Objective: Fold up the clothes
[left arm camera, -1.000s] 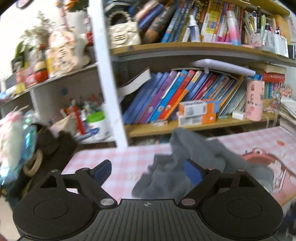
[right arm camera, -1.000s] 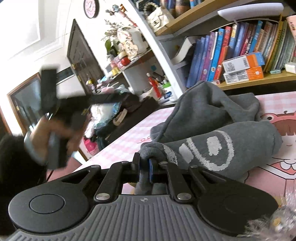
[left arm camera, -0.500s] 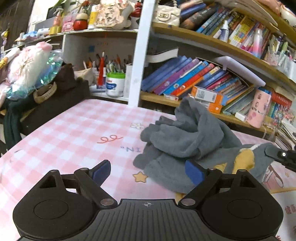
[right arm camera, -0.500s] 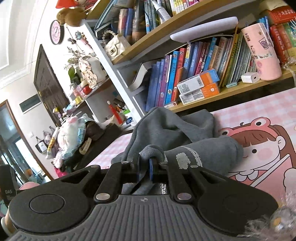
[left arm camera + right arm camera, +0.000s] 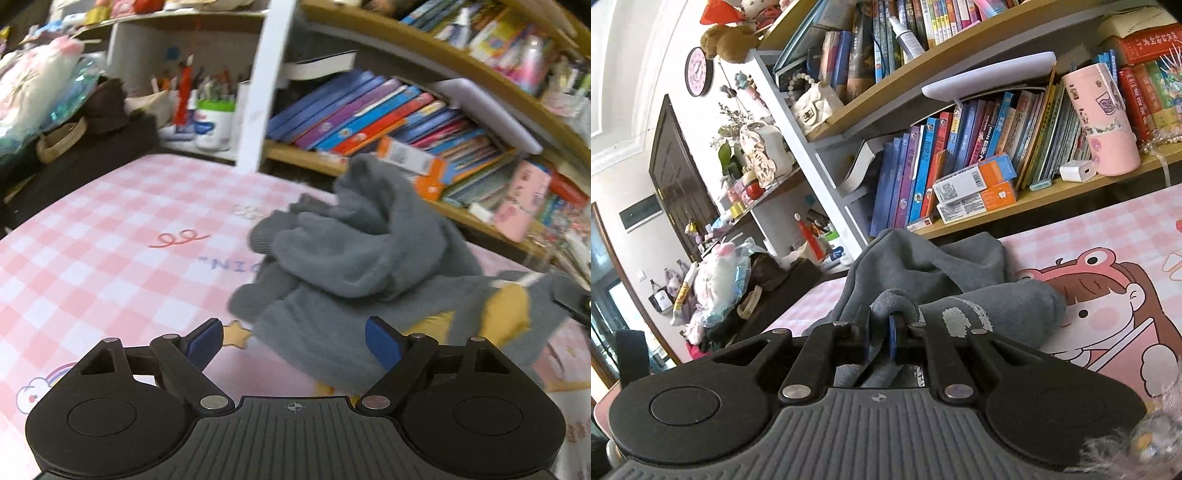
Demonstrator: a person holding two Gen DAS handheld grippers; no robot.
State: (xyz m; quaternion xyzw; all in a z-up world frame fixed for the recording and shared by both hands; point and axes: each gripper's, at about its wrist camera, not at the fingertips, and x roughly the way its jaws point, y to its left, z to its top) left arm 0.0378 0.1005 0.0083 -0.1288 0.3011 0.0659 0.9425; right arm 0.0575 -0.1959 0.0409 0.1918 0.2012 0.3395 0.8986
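Observation:
A crumpled grey sweatshirt (image 5: 354,251) with a yellow print lies heaped on the pink checked table cover (image 5: 92,258). In the left wrist view my left gripper (image 5: 293,341) hangs low over the cover at the garment's near edge. Its blue pads stand wide and its jaws are closing, with the grey hem just ahead of them and nothing pressed. In the right wrist view my right gripper (image 5: 882,332) is shut on a bunched fold of the same grey sweatshirt (image 5: 960,273), whose white print faces the camera. The right gripper's tip shows at the far right of the left wrist view.
A bookshelf (image 5: 960,162) full of books runs along the table's far edge, with orange boxes (image 5: 975,188) and a pink cup (image 5: 1104,122) on its lower board. A dark bag and plush toys (image 5: 40,92) crowd the left side. The cover carries a cartoon girl print (image 5: 1108,302).
The left gripper has dropped toward the table and rolled level, now close to the sweatshirt's near edge. The right gripper stays shut on the fold and has swung toward the shelf.

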